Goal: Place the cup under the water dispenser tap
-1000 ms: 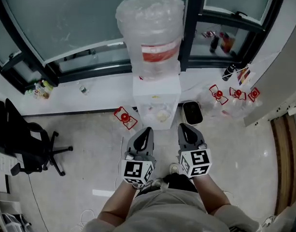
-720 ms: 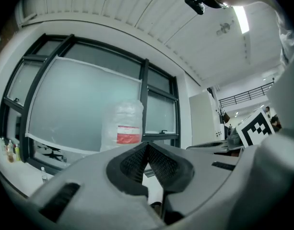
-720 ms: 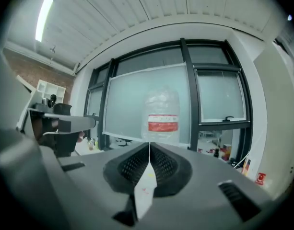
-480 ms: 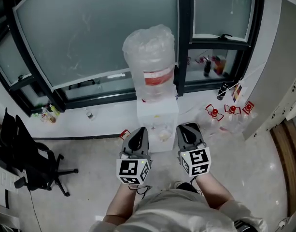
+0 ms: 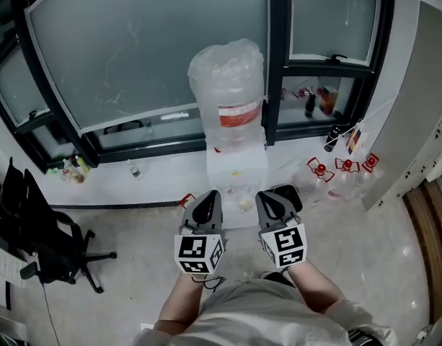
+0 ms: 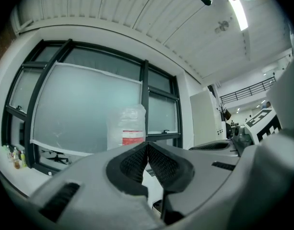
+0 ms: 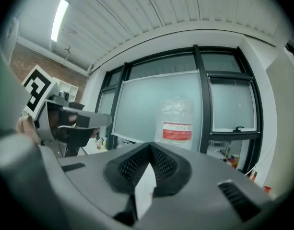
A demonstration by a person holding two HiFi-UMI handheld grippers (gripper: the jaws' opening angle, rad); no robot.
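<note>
At the far left one black office chair [image 5: 44,254] stands on the floor [image 5: 134,280], well apart from the work.

The left gripper [image 5: 207,202] is held level and aimed at the dispenser. Its fingers are pressed together with nothing between them.

In the middle stands one white water dispenser [image 5: 237,171] carrying one big clear bottle [image 5: 228,85]. A small pale shape [image 5: 244,202] sits low in its recess. It may be the cup, but it is too small to tell, and no cup shows anywhere else.

The right gripper [image 5: 272,206], just beside the left one, is also level, fingers closed on each other and empty.

This fits either a cup already standing under the tap with both grippers free of it, or a cup somewhere out of view. In both cases I judge the care to be the same:
- Keep the two grippers level and square to the recess.
- Keep the closed fingers clear of that pale shape so nothing gets tipped.

One red-framed thing [image 5: 185,200] lies left of the dispenser's foot, and three more [image 5: 347,166] lie on the floor to the right.
</note>
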